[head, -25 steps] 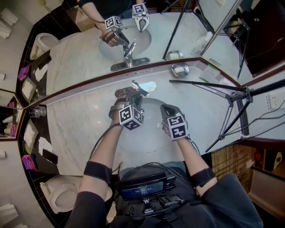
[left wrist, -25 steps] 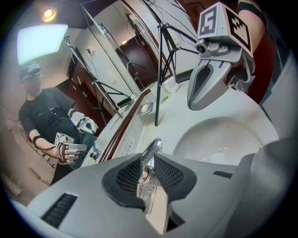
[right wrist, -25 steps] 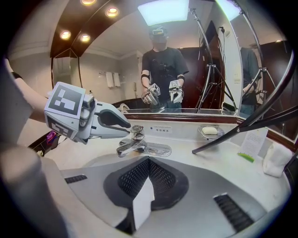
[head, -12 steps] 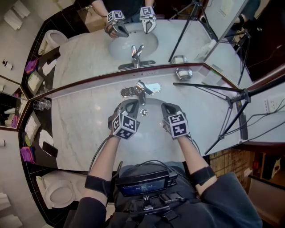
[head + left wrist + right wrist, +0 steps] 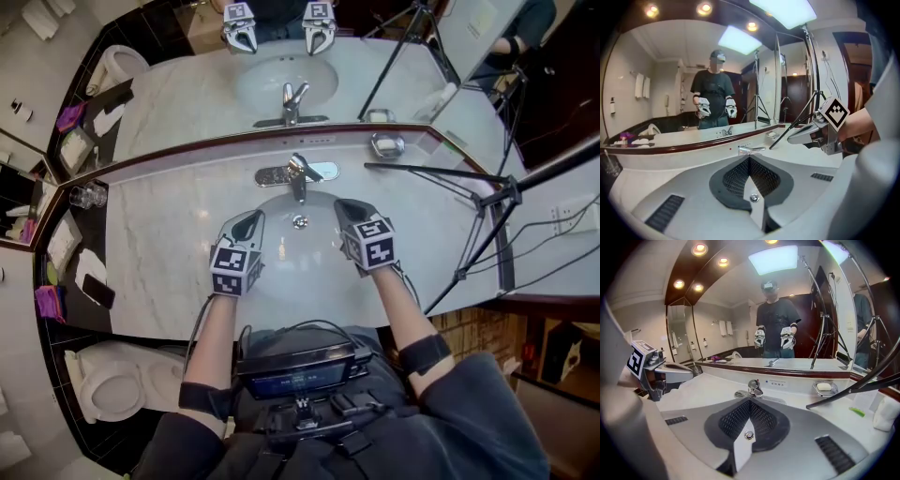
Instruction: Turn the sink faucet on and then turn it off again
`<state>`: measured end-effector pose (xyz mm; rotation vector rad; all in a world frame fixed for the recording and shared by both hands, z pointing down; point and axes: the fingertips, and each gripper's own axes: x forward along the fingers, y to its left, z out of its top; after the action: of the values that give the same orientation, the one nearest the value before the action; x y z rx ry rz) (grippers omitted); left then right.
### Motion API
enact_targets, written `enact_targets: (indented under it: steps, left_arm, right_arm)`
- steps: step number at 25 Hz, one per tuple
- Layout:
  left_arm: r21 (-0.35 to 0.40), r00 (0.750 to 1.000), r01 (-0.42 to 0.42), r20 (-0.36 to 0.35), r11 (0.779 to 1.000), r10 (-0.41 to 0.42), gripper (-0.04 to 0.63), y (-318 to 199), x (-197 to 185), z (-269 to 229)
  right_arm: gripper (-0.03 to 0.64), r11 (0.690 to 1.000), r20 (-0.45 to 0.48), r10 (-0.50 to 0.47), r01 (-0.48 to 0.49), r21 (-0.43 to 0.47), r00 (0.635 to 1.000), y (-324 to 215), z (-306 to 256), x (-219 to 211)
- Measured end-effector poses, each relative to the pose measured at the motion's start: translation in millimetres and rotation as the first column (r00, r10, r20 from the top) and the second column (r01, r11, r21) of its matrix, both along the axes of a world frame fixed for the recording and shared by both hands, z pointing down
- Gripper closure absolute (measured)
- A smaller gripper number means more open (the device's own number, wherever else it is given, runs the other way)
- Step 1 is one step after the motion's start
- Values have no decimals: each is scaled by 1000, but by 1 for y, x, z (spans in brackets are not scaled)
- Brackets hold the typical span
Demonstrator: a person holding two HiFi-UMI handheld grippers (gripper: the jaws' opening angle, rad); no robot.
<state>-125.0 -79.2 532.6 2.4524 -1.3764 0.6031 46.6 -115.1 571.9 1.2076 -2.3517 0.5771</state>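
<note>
**Both grippers closed and empty over the basin, faucet untouched**

The person is standing at a marble counter (image 5: 155, 253) and holding both grippers above the front half of the sink basin (image 5: 281, 286). The left gripper (image 5: 251, 218) is hovering over the basin's left side. Its own view shows the two jaws pressed together with nothing between them. The right gripper (image 5: 344, 208) is hovering over the basin's right side, and its jaws are likewise meeting tip to tip and gripping nothing. The two grippers are pointing toward the back wall and are well apart from each other, with the drain (image 5: 300, 222) lying between their tips.

The chrome faucet (image 5: 298, 173) is sitting at the back edge of the basin, centred on its base plate just in front of the mirror (image 5: 187, 84). It is lying ahead of both grippers, and neither one is touching it.

A soap dish (image 5: 386, 145) holding a bar is resting on the counter to the right of the faucet. A tripod (image 5: 487, 202) is leaning in across the counter's right end. A drinking glass (image 5: 87, 195) is standing at the far left of the counter, and a toilet (image 5: 112, 389) is showing below the counter's left end.
</note>
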Motion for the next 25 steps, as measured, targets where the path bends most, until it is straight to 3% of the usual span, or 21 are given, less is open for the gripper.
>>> enact_targets:
  steps: [9, 25]
  left_arm:
    - [-30, 984, 130, -116, 991, -133, 591, 32, -38, 5]
    - [-26, 988, 129, -78, 991, -130, 591, 44, -36, 14]
  right_arm:
    - [595, 1000, 6, -24, 24, 1, 1000, 12, -4, 1]
    - [595, 999, -32, -35, 35, 6, 999, 28, 13, 4]
